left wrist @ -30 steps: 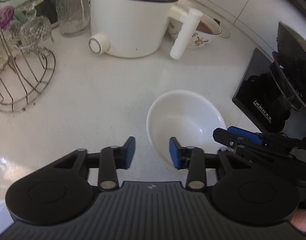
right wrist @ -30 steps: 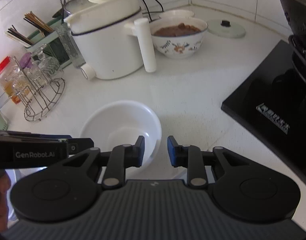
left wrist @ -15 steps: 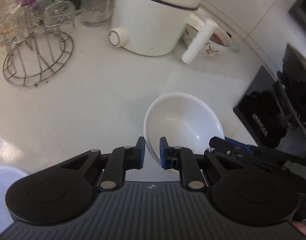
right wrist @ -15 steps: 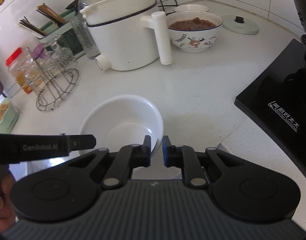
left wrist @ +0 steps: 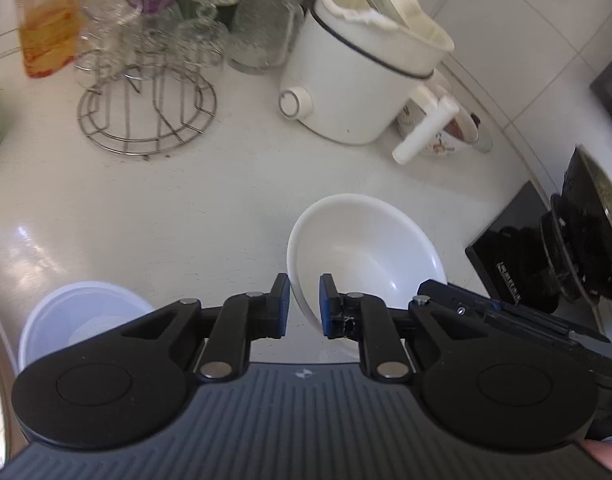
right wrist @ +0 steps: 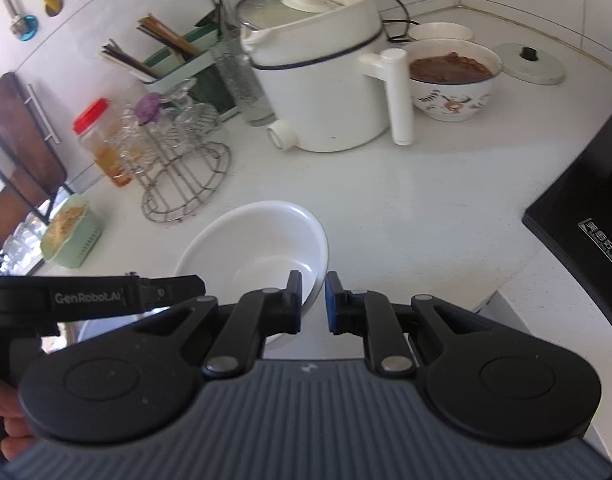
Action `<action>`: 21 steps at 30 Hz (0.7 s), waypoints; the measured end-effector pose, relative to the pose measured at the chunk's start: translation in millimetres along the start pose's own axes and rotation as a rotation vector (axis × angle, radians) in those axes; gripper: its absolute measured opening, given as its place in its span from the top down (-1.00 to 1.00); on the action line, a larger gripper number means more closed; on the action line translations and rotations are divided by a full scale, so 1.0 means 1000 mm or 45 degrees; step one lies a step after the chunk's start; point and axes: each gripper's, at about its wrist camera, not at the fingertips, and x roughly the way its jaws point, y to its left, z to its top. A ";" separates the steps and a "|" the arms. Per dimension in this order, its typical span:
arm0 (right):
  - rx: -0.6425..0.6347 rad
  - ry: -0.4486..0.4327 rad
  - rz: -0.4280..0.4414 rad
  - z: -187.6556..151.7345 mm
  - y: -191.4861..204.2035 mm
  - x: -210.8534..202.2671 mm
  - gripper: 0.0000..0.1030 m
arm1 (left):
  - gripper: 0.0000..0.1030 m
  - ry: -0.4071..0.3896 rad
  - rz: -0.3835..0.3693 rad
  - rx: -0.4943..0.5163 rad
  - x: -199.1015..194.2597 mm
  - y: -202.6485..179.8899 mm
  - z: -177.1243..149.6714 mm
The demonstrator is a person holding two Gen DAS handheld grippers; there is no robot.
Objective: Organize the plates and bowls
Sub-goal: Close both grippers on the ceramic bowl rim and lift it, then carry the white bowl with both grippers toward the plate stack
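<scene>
Left wrist view: left claw (left wrist: 304,306) clamps the near rim of the white bowl (left wrist: 370,248), lifted above the table (left wrist: 145,208). Right claw (right wrist: 313,302) pinches the opposite rim.

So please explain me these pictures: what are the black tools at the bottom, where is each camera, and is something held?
The black tools are two hand-held grippers, each carried by a person, not a robot arm. Each has a fisheye camera looking forward along its two blue-padded fingers, so one picture comes from each.

Both grip the same plain white round bowl: the left gripper pinches the near rim, the right gripper pinches its right side.

On the white counter stand a white electric pot, a round wire rack of glasses, a patterned bowl of brown food and a pale plastic container.
</scene>
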 end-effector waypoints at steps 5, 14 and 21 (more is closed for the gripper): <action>-0.033 0.005 0.062 0.007 0.015 -0.010 0.70 | 0.65 -0.040 0.017 -0.058 -0.031 0.008 -0.003; -0.105 0.038 0.127 0.016 0.043 -0.009 0.68 | 0.65 -0.079 0.071 -0.168 -0.053 0.028 -0.004; -0.149 0.044 0.200 0.024 0.062 -0.006 0.68 | 0.63 -0.123 0.099 -0.245 -0.070 0.047 -0.002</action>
